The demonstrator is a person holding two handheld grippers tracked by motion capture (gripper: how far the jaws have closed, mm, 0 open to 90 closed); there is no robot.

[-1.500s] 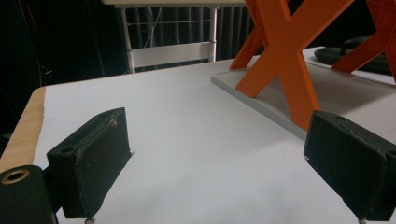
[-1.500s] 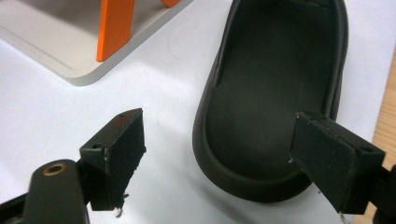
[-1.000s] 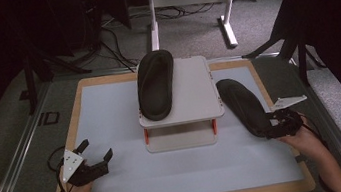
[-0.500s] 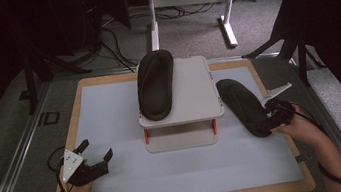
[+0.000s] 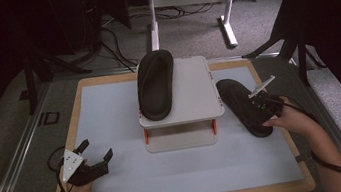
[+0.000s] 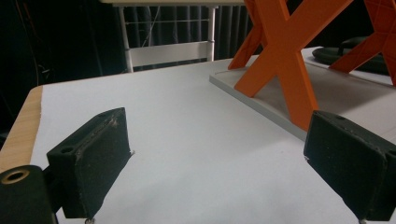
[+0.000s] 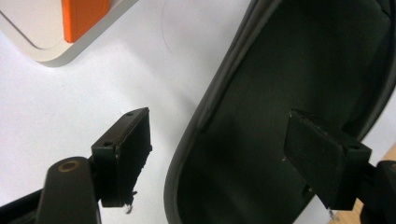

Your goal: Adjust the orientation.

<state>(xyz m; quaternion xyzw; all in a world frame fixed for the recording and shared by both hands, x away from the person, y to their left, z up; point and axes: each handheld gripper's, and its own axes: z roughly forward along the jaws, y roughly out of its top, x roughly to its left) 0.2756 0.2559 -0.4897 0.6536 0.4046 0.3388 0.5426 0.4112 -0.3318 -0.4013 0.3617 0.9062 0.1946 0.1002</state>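
Stand (image 5: 193,93) beside slipper (image 5: 240,106) | right gripper (image 5: 261,106) open above it

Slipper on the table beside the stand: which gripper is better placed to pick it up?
Right. The right gripper hangs over that slipper, jaws open, one above its sole and one beyond its edge. The left gripper sits open at the table's near left, with the stand between.
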